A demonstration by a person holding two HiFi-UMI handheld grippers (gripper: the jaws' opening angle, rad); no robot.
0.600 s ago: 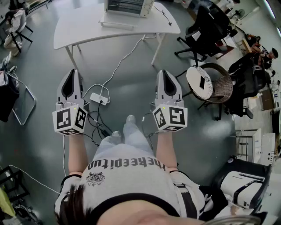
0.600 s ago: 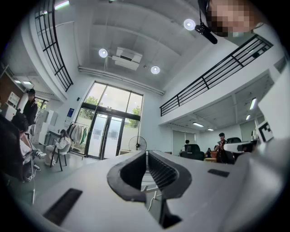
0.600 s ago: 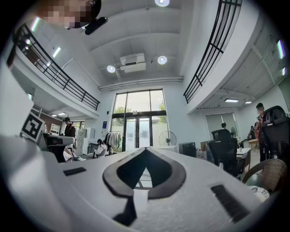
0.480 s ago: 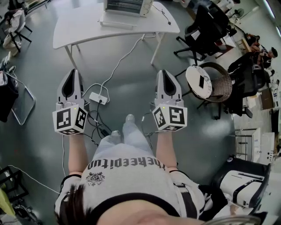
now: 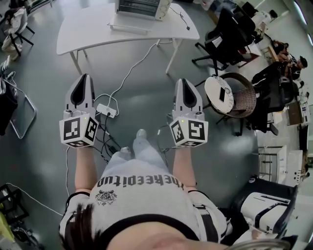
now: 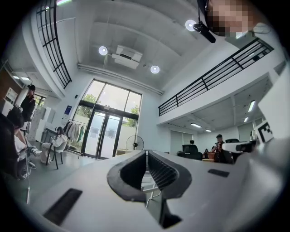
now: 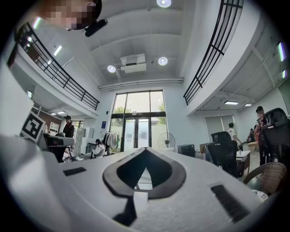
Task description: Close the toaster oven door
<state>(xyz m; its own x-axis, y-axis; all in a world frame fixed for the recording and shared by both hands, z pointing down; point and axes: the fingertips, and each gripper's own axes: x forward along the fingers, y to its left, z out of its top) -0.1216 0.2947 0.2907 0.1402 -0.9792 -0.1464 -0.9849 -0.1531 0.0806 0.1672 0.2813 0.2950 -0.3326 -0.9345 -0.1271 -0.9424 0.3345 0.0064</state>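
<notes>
The silver toaster oven (image 5: 139, 7) stands on a white table (image 5: 88, 34) at the far top of the head view. Its door (image 5: 128, 27) hangs open, lying flat toward me. My left gripper (image 5: 84, 77) and right gripper (image 5: 181, 81) are held out side by side over the grey floor, well short of the table. Both are shut with nothing between the jaws. The left gripper view shows the left gripper (image 6: 146, 153) with its tips together, pointing at a glass entrance. In the right gripper view the right gripper (image 7: 146, 148) is likewise shut.
A power strip (image 5: 106, 110) with trailing cables lies on the floor between the grippers and the table. A wicker chair (image 5: 234, 95) with a round white cushion and black office chairs (image 5: 230, 34) stand at the right. A folding chair (image 5: 19, 117) is at the left.
Both grippers keep the same shut pose side by side. The scene has slid only slightly in the head view.
</notes>
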